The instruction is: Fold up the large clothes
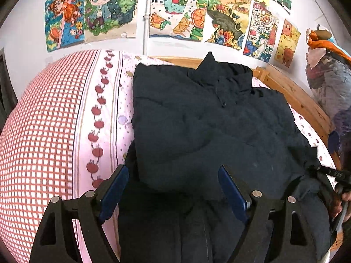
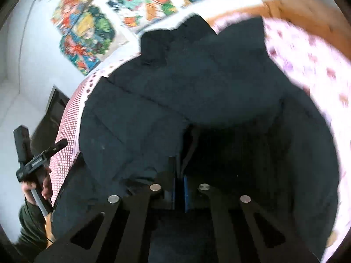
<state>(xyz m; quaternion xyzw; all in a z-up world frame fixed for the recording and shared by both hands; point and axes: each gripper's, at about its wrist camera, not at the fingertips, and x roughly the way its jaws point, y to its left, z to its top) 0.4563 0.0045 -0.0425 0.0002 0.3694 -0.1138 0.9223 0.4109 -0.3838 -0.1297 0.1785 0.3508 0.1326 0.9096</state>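
Note:
A large black padded jacket (image 1: 197, 114) lies on the bed, collar towards the wall, its sides folded in. My left gripper (image 1: 173, 175) is open, its blue pads either side of the jacket's near hem, holding nothing. In the right wrist view the jacket (image 2: 175, 83) fills the middle, blurred by motion. My right gripper (image 2: 179, 179) is shut on a fold of the jacket's lower edge, and lifts it. The right gripper also shows at the right edge of the left wrist view (image 1: 329, 173).
The bed has a pink checked and apple-print cover (image 1: 54, 131) and a wooden frame (image 1: 296, 92) at the back right. Drawings (image 1: 175, 11) hang on the wall. A pile of clothes and bags (image 1: 329, 76) stands at the right.

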